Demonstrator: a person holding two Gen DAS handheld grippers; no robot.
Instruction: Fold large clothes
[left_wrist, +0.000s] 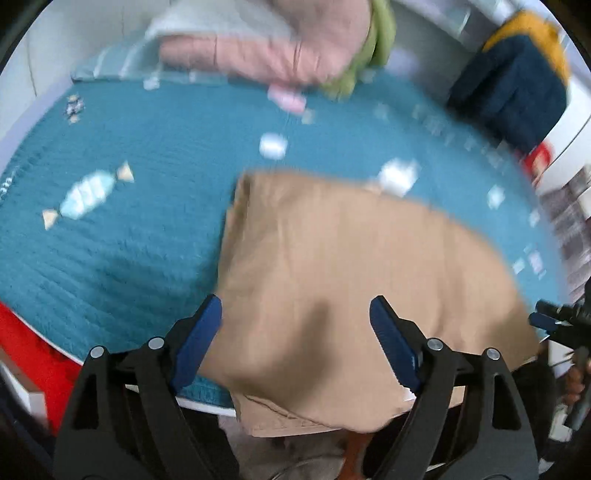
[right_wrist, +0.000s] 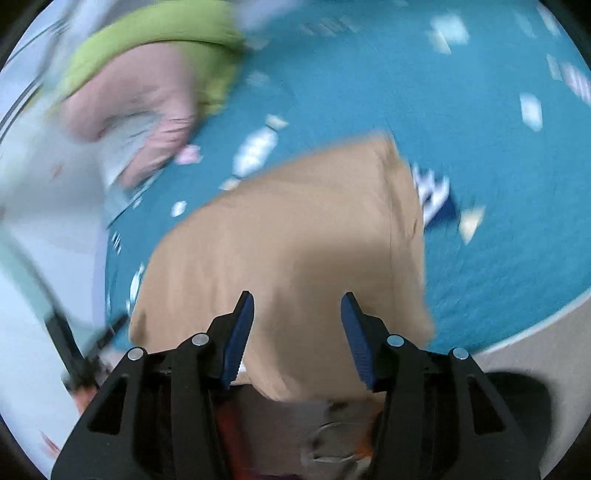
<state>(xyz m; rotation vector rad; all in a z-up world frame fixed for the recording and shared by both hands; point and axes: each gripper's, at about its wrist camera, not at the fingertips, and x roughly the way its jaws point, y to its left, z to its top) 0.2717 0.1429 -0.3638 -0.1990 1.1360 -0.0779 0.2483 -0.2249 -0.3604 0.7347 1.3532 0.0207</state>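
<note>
Two black grippers with blue pads pointed steeply down over folded tan garment (left_wrist: 351, 280) on teal quilted bedspread (left_wrist: 122, 240). Left gripper (left_wrist: 295, 339): jaws stood wide, nothing clamped, cloth below the gap. Right gripper (right_wrist: 297, 336): jaws stood partly apart, pads clear of cloth. Garment lay at bed's near edge, overhanging at 6 o'clock. Pink and green clothes pile (left_wrist: 295, 48) at 12 o'clock in left view, 10 o'clock in right view. Both frames blurred.
</note>
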